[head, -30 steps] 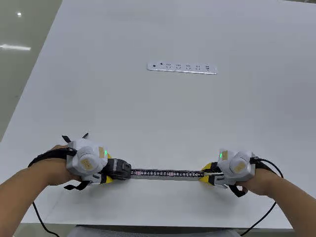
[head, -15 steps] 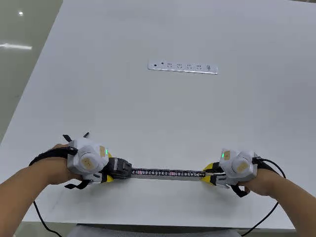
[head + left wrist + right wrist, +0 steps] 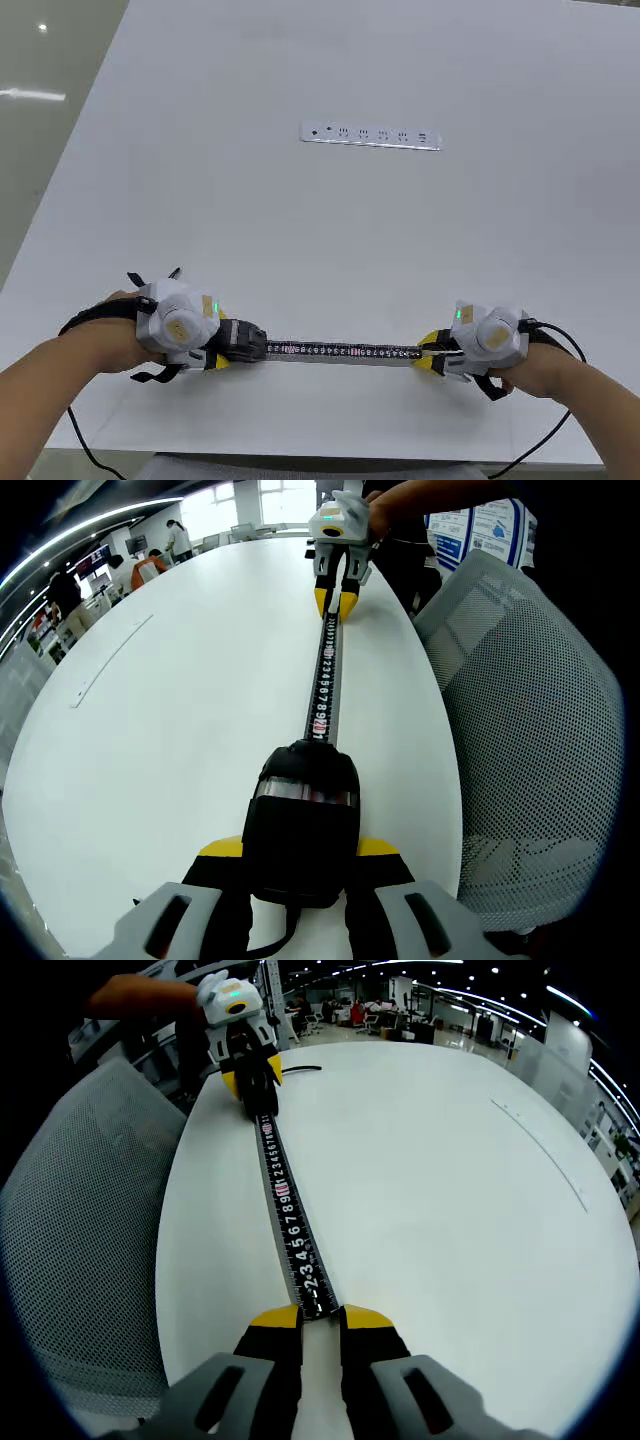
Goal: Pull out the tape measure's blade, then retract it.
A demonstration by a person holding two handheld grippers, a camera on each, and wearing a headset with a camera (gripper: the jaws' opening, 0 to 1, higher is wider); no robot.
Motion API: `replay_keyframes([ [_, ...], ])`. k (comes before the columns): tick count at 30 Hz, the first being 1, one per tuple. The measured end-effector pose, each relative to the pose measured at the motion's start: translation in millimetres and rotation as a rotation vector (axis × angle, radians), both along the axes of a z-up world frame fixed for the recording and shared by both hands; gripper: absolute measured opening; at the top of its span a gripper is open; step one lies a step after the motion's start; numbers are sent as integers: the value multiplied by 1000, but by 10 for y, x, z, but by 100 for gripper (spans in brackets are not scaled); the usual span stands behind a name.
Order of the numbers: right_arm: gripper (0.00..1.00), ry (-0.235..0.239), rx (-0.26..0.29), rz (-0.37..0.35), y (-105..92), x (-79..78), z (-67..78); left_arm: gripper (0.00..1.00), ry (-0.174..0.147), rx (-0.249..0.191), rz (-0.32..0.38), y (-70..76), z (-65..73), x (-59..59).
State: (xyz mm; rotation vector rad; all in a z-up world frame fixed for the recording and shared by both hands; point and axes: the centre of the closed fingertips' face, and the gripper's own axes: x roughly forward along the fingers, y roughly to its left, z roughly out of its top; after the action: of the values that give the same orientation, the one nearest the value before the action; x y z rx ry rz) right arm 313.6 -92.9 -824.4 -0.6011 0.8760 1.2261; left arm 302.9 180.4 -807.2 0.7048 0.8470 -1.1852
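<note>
The right hand-held gripper [image 3: 428,352], clamped on the tip of the blade [image 3: 340,350], had edged further from the left hand-held gripper [image 3: 222,340], clamped on the tape measure case [image 3: 243,342] at the tabletop's [image 3: 330,230] near edge. More blade lay exposed along the tabletop; retraction seemingly remained ahead.

White table [image 3: 330,60] — grey mesh chair [image 3: 540,730] beside

open tabletop [image 3: 300,230] ahead, blade [image 3: 340,350] crosswise, power strip [image 3: 369,136] beyond
</note>
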Motion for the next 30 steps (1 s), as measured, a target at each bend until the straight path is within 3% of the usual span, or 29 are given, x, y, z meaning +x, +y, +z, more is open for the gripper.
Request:
replay_keyframes([
  [6,12,0,1,-1,-24,2,13,32,0,2,0,2,-1,0],
  [8,11,-3,12,-21,-45,40,40,32,1,1,4,3,-1,2],
  [10,3,-9,0,-27,-85,19,32,32,3,-5,11,-2,2,5],
  [12,3,14,15,-69,-58,19,31,32,-1,-2,7,-3,5,6],
  [13,0,3,-74,-86,-188,1,-28,32,-4,0,9,-4,6,12],
  [14,0,-14,20,73,-40,-74,7,32,-4,-3,16,-9,8,18],
  [15,0,16,-36,-33,-191,-7,-16,32,-7,-3,10,-13,6,17],
  [19,0,19,-67,2,-199,-52,4,32,-6,0,2,-17,7,18],
  [25,0,18,-81,-5,-226,-113,-24,32,-18,12,-46,-17,12,-14],
  [30,4,26,-80,-42,-270,-117,1,33,-23,15,-44,-21,8,-10],
])
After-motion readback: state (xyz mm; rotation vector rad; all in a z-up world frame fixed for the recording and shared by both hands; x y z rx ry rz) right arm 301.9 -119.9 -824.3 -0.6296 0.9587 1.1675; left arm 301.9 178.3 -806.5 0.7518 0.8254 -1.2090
